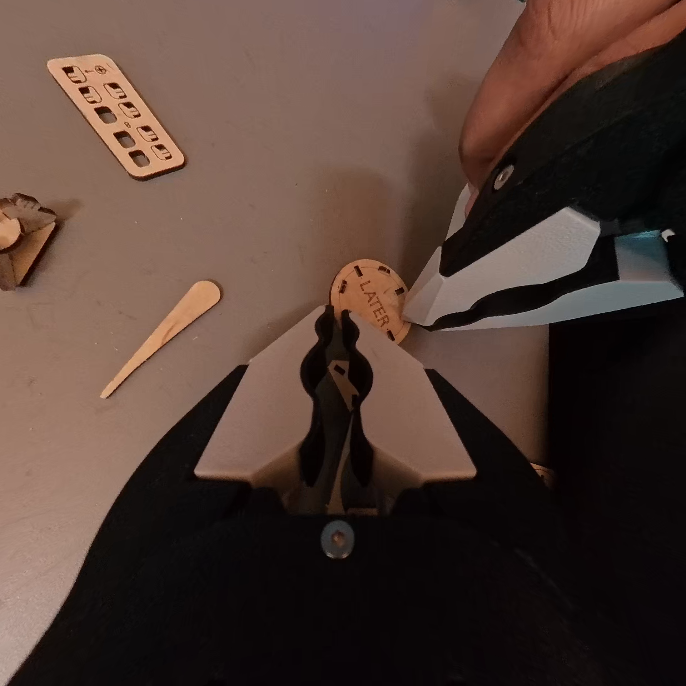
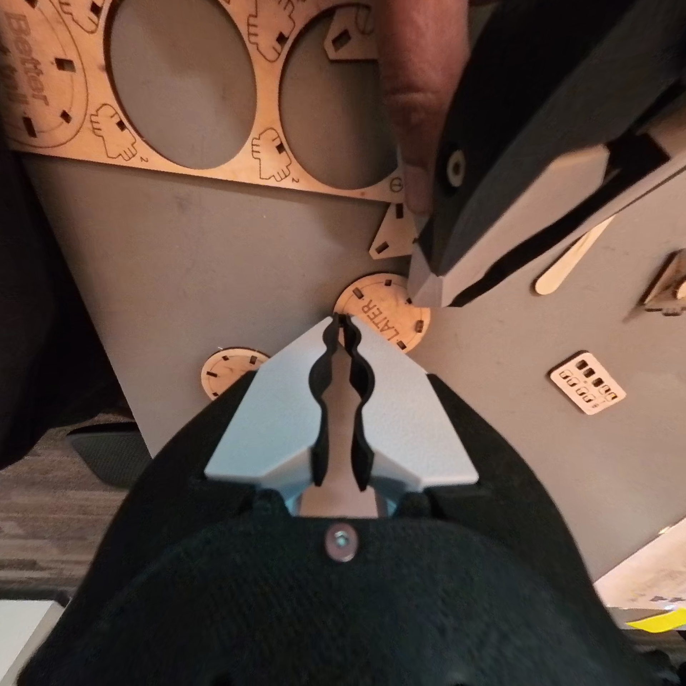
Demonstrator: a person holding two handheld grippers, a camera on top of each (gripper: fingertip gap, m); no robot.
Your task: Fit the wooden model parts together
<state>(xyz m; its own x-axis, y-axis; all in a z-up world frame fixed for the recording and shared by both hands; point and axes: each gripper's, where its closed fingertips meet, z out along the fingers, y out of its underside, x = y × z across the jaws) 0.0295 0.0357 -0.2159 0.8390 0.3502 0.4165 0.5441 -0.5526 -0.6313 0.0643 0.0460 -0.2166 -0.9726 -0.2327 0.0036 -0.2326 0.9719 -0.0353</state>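
A round wooden disc (image 1: 371, 293) (image 2: 382, 319) with small slots around its rim lies flat on the grey bench (image 1: 260, 185) (image 2: 185, 260), near the bench's edge, and both grippers meet at it from opposite sides.

The left gripper (image 1: 337, 315) (image 2: 430, 300) has its tips at one edge of the disc. Its jaws are drawn almost together, with only a thin slit between them. A pale slotted piece shows through that slit in the left wrist view, but I cannot tell whether it is pinched or simply lies underneath. The right gripper (image 2: 339, 317) (image 1: 408, 319) touches the opposite edge of the disc with its jaws clenched, pads meeting at the tip. A hand (image 1: 519, 92) holds it.

Just beside the left gripper lies a small triangular wooden piece (image 2: 393, 237) with two slots. A second slotted disc (image 2: 226, 375) sits near the bench edge, partly hidden by the right gripper. A large wooden sheet (image 2: 222, 174) with round holes cut out lies farther off. Well apart on the other side are a tapered wooden stick (image 1: 167, 334) (image 2: 571, 260), a wooden card (image 1: 115, 115) (image 2: 586, 386) with small cut-outs and a small wooden assembly (image 1: 22, 241) (image 2: 668, 282).
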